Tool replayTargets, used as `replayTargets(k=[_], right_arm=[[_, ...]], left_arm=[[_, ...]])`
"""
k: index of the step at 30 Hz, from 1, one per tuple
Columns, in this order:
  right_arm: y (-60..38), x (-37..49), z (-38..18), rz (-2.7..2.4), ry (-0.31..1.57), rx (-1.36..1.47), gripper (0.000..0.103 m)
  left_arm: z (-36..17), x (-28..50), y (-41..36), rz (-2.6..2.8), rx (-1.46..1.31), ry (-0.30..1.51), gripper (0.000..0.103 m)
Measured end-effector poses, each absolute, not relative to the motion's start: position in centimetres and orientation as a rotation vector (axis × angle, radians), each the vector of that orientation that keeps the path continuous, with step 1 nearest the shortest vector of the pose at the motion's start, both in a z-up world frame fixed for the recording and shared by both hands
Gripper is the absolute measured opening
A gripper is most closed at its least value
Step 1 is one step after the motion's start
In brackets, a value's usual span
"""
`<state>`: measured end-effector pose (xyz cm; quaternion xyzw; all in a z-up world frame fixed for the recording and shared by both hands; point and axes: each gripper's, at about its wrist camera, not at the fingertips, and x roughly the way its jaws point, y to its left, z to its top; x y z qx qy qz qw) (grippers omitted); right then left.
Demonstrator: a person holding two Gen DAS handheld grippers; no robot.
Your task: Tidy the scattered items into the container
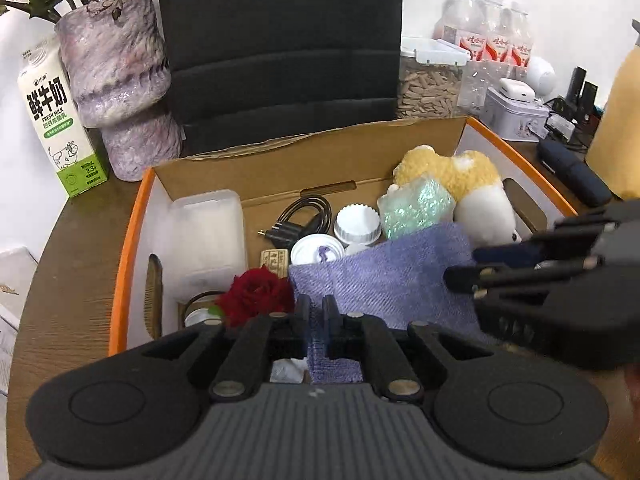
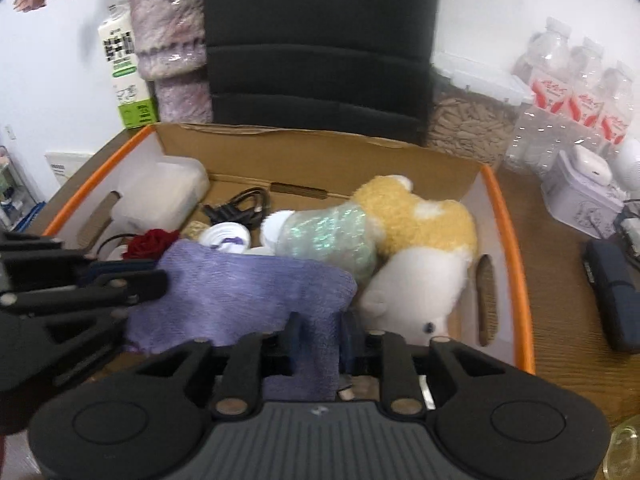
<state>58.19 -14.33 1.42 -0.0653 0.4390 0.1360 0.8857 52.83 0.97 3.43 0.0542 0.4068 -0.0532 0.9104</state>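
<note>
I run both grippers over the orange-rimmed cardboard box (image 1: 132, 216), which stands on the brown wood-grain surface (image 1: 76, 240) in front of a black chair back. Working left to right inside the box: a translucent plastic tub (image 1: 208, 236) sits against the left wall, a dark red artificial rose (image 1: 256, 294) lies just beside it, and a coiled black power cable (image 1: 302, 220) and white ribbed jar lids (image 1: 357, 224) occupy the floor at centre. The left gripper (image 1: 316, 316) has its jaws pressed onto one edge of the lilac woven cloth (image 1: 384, 280); the right gripper (image 2: 318, 332) pinches the opposite near edge. I judge the two-point hold keeps the cloth spread so that it settles flat over the contents rather than bunching. The cloth hangs over the near half of the box, partly covering the lids. At right, the yellow-and-white plush toy with a sequinned panel (image 2: 416, 232) rests against the right wall.
</note>
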Motion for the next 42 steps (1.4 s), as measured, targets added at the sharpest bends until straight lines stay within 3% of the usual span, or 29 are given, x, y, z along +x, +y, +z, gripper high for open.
replayTargets(k=[4, 5, 7, 9, 11, 12, 14, 18, 30, 42], right_arm=[[-15.7, 58.0, 3.1, 0.273, 0.912, -0.102, 0.047], [-16.0, 57.8, 3.8, 0.264, 0.901, -0.103, 0.050], [-16.7, 57.4, 5.4, 0.247, 0.874, -0.104, 0.055], [-17.3, 56.8, 7.3, 0.232, 0.852, -0.097, 0.058], [-17.8, 56.3, 9.1, 0.222, 0.836, -0.092, 0.067], [-18.0, 55.9, 9.9, 0.220, 0.827, -0.090, 0.079], [-18.4, 54.7, 11.2, 0.222, 0.794, -0.080, 0.092], [-19.0, 51.6, 12.3, 0.226, 0.769, -0.091, 0.092], [-22.8, 39.2, 14.9, 0.261, 0.682, -0.081, 0.095], [-21.9, 25.6, 12.2, 0.385, 0.614, -0.047, 0.098]], left_arm=[[5.5, 52.3, 2.0, -0.107, 0.071, 0.828, 0.007], [6.3, 52.3, 2.1, -0.100, 0.066, 0.816, 0.012], [8.3, 51.7, 2.5, -0.080, 0.052, 0.788, 0.028], [10.2, 51.3, 2.8, -0.062, 0.031, 0.767, 0.063], [11.8, 50.4, 2.9, -0.076, 0.024, 0.749, 0.078], [12.3, 50.0, 2.7, -0.087, 0.041, 0.747, 0.078], [12.8, 49.0, 2.6, -0.072, 0.057, 0.749, 0.081], [13.7, 46.4, 3.7, 0.010, -0.033, 0.736, 0.098], [15.6, 32.8, 4.3, 0.072, 0.024, 0.594, 0.103], [11.8, 19.3, 4.4, 0.089, -0.020, 0.561, 0.103]])
